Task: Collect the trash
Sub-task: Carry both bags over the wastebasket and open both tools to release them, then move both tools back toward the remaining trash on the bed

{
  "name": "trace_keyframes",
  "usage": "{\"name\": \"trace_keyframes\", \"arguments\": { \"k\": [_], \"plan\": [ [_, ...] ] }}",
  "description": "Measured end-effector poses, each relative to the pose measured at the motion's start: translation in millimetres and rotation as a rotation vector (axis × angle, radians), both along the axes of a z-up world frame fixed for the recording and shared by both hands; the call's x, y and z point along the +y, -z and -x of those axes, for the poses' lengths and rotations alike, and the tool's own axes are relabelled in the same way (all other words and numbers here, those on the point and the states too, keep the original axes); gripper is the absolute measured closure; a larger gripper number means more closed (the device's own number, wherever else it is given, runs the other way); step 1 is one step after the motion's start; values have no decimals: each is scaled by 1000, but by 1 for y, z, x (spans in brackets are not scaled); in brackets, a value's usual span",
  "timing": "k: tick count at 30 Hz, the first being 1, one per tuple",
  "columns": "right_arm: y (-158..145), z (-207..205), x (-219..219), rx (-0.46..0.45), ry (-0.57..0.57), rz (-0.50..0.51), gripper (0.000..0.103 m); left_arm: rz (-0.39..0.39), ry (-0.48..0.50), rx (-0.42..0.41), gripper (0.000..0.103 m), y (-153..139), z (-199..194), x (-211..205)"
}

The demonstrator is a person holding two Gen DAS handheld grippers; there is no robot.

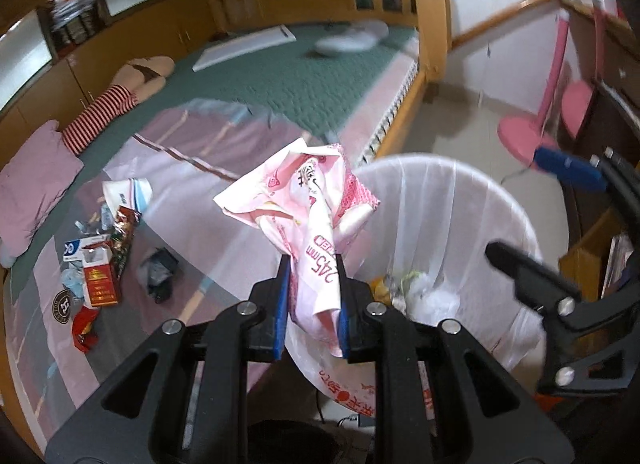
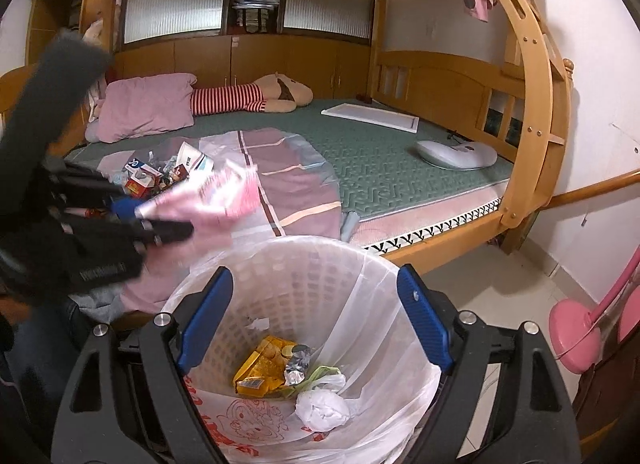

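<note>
— Bedroom, bunk bed (image 2: 400,168), lined bin (image 2: 304,264) in front. Nearest?
— Left gripper (image 1: 312,296) clenched on pink wrapper (image 1: 308,204), printed "245mm", held just at bin's near rim.
— Right gripper (image 2: 316,316)?
— Spread wide above bin's mouth, holding nothing; red print on liner, unreadable.
— Farther off?
— More trash (image 1: 96,260) heaped on bed near pillow (image 1: 32,184); bare floor right of bin.

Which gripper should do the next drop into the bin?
Left. The left gripper is shut on a pink wrapper right beside the bin rim. The right gripper hangs open and empty over the bin.
</note>
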State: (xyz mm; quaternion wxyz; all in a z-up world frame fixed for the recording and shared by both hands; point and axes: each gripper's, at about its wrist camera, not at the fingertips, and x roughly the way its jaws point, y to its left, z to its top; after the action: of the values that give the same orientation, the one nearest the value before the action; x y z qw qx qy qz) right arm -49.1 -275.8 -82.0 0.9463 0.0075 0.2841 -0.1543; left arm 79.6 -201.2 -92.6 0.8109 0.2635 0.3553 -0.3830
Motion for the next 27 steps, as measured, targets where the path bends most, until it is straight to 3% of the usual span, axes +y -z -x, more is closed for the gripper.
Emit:
{"name": "trace_keyframes", "arguments": {
  "k": [6,7,8,10,14,25,27],
  "plan": [
    [2,-2,-1,14,10,0,20,-32,-19,50,75,22,-8,-3],
    [2,-3,-2,16,11,-1,20,-34,-24,56,66,24,-9,-2],
    [3,-3,-1,18,11,-1,20,-33,-29,60,49,24,-9,-1],
    [5,-4,-1,24,14,-4,20,-21,-40,57,35,23,-10,2],
    [8,-7,-1,38,16,-16,20,-11,-62,52,25,22,-13,10],
    [1,-37,14,20,-22,-12,20,95,-290,43,24,2,-59,76],
    [-2,-47,20,14,-34,-5,13,124,-342,29,21,-2,-69,93]
  ]
}}
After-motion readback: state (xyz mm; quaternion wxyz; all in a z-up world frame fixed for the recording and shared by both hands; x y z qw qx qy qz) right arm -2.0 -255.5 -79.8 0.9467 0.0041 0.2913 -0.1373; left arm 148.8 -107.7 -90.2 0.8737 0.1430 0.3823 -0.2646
